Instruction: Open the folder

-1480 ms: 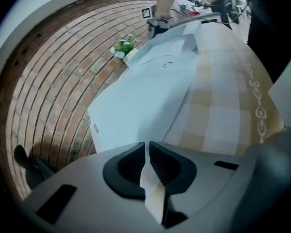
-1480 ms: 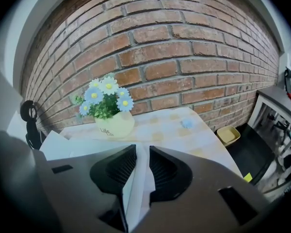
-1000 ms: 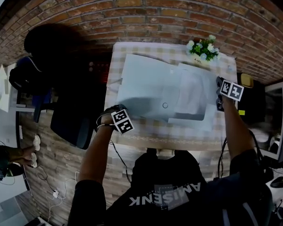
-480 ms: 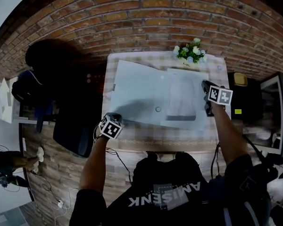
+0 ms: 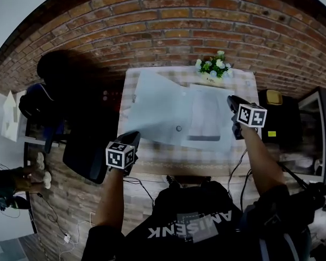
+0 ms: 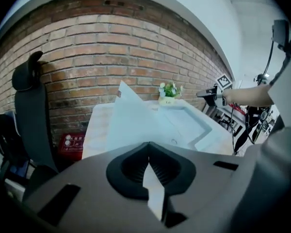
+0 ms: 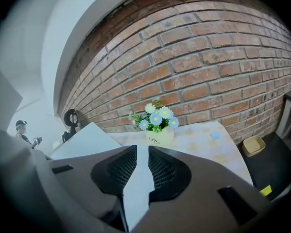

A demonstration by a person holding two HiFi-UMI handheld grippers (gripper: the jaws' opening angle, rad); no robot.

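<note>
A pale blue folder point(image 5: 155, 110) lies open on the checked table point(image 5: 152, 157). Its left cover point(image 6: 131, 120) stands tilted up, and the right half point(image 5: 204, 118) with its papers lies flat. My left gripper point(image 5: 133, 139) hangs shut and empty above the table's front left corner, clear of the folder. My right gripper point(image 5: 231, 102) is raised beside the folder's right edge, its jaws a little apart with nothing held. The raised cover point(image 7: 87, 137) shows at the left of the right gripper view, ahead of the right gripper point(image 7: 141, 152).
A small pot of white and blue flowers point(image 5: 213, 67) stands at the table's back edge, against a brick wall. A black chair point(image 5: 87, 145) stands left of the table. A dark unit point(image 5: 285, 124) and a yellow tub point(image 5: 270, 97) are on the right.
Both grippers have lifted away from the folder. The left one rolled over and drew back off the table's front left corner. The folder stays open with its left cover tilted up.
</note>
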